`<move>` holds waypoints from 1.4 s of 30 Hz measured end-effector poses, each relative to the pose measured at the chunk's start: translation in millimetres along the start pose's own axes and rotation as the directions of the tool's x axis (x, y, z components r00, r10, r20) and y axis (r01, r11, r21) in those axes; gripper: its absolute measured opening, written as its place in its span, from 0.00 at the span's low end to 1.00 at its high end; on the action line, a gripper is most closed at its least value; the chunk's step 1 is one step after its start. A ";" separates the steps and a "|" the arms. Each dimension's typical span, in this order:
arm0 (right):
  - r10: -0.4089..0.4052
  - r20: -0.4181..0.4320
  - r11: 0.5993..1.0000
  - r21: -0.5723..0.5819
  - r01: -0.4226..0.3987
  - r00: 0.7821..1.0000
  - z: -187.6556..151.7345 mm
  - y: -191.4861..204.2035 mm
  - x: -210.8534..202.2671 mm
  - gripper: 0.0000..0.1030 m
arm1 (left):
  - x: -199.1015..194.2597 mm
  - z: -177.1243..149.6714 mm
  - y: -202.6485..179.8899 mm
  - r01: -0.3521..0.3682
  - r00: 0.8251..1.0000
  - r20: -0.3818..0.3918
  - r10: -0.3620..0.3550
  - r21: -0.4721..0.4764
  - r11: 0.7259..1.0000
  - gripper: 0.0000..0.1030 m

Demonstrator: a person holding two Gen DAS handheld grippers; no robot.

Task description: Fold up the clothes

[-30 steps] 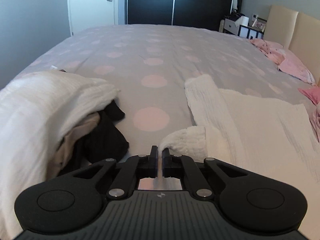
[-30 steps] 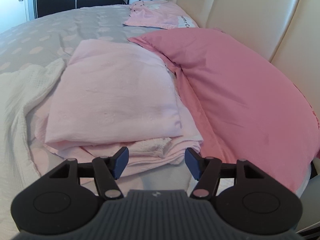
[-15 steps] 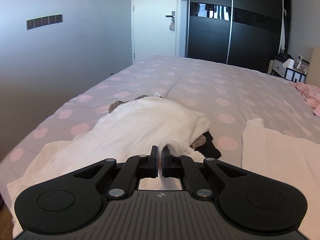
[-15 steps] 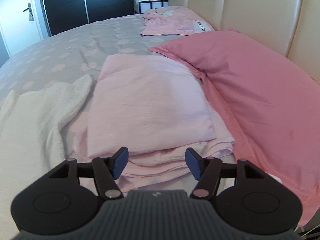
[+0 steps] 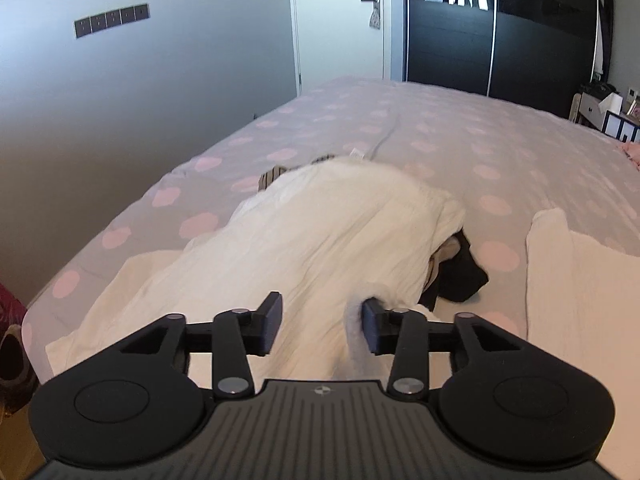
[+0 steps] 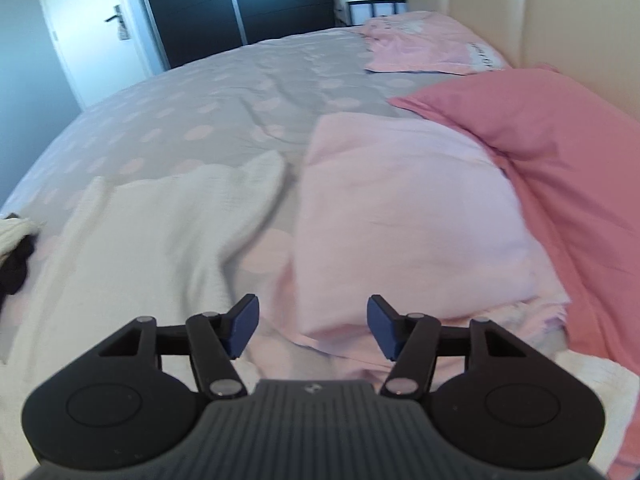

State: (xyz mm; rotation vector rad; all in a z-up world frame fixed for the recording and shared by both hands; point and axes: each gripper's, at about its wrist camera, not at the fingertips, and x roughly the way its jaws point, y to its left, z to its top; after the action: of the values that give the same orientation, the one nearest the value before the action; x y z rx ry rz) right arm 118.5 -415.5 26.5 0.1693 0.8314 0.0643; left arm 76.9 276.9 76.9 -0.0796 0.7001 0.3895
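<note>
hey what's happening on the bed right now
A person with a gripper in each hand is folding laundry on a dotted bedspread. The left gripper is opening, letting go of a white cloth draped over a pile of dark clothes. The right gripper hangs open above a folded pale pink sheet, holding nothing.

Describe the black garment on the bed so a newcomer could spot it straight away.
Start from the big bed with the grey cover dotted with pale pink circles. Near the left gripper a heap of white cloth lies on it. The black garment pokes out from under that heap's right edge, the only dark piece among white and pink fabrics.
</note>
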 end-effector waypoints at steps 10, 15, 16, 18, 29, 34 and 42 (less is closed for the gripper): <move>-0.019 -0.059 0.994 -0.110 0.012 0.998 66.7 26.7 49.1 0.59 | 26.5 52.4 -73.3 -0.016 1.000 0.002 0.016 0.073 0.997 0.34; 0.014 -0.122 1.000 -0.023 -0.017 0.992 72.9 22.1 84.3 0.59 | 46.6 46.0 -27.8 -0.097 0.991 -0.099 0.091 -0.055 0.994 0.17; 0.010 -0.136 1.000 -0.020 -0.013 0.991 73.1 23.8 90.0 0.59 | 46.0 41.7 -15.7 -0.118 0.987 -0.116 0.108 -0.084 0.989 0.17; 0.027 -0.141 0.999 -0.019 -0.030 0.990 74.1 27.5 96.7 0.59 | 43.8 30.2 6.3 -0.181 0.976 -0.138 0.167 -0.101 0.978 0.17; 0.041 -0.137 0.998 -0.033 -0.046 0.990 75.0 47.6 101.7 0.60 | 9.6 12.9 96.1 -0.338 0.940 -0.117 0.319 -0.215 0.916 0.30; 0.017 -0.120 1.000 -0.017 -0.019 0.993 73.9 40.7 94.5 0.60 | 5.5 26.9 70.4 -0.224 0.975 -0.046 0.219 -0.157 0.962 0.30; 0.041 -0.090 0.999 -0.018 -0.042 0.995 79.1 43.8 96.8 0.55 | 24.9 60.8 -32.5 0.094 0.994 0.064 -0.091 -0.058 0.994 0.42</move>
State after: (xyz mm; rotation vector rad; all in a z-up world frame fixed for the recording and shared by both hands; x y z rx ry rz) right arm 242.6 -370.2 15.8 0.1660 0.9165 0.1199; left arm 143.7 267.0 105.6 -0.1563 0.6219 0.3230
